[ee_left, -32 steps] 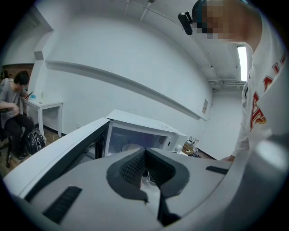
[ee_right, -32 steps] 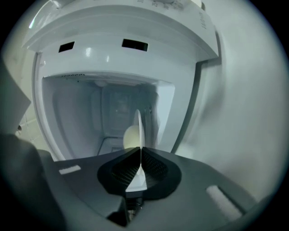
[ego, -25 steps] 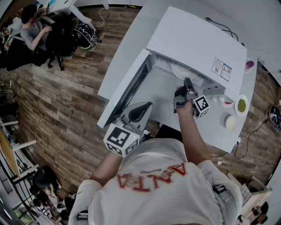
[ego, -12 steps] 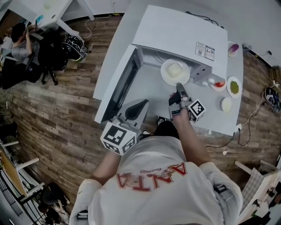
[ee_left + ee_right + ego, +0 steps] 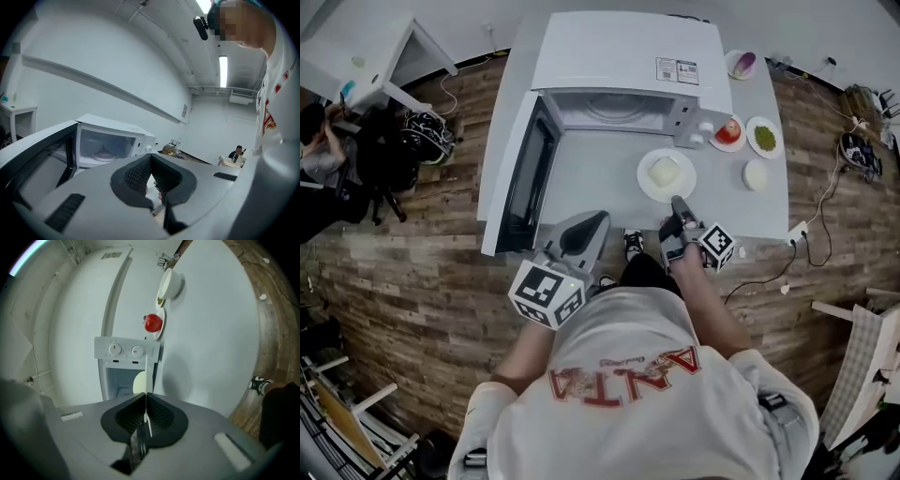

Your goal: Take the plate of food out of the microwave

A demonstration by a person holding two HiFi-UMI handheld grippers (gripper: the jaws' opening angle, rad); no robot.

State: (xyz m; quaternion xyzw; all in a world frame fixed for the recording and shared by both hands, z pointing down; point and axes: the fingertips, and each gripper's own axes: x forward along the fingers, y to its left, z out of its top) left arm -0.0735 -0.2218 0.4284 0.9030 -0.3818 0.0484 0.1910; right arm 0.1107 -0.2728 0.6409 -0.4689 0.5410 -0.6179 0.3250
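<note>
The white microwave stands at the back of the grey table, its door swung wide to the left and its cavity holding only the turntable. The white plate carrying a pale block of food is out in front of the cavity, over the table. My right gripper is shut on the plate's near rim. In the right gripper view the plate runs edge-on from between the pads. My left gripper hovers by the table's front edge below the door, shut on nothing.
Right of the microwave sit a saucer with a red fruit, a dish of green food, a small white bowl and a purple-tinted dish. A cable and power strip hang at the table's right front corner.
The plate has come out of the microwave cavity and toward the table's front, held in my right gripper. The left gripper has stayed near the front edge.
</note>
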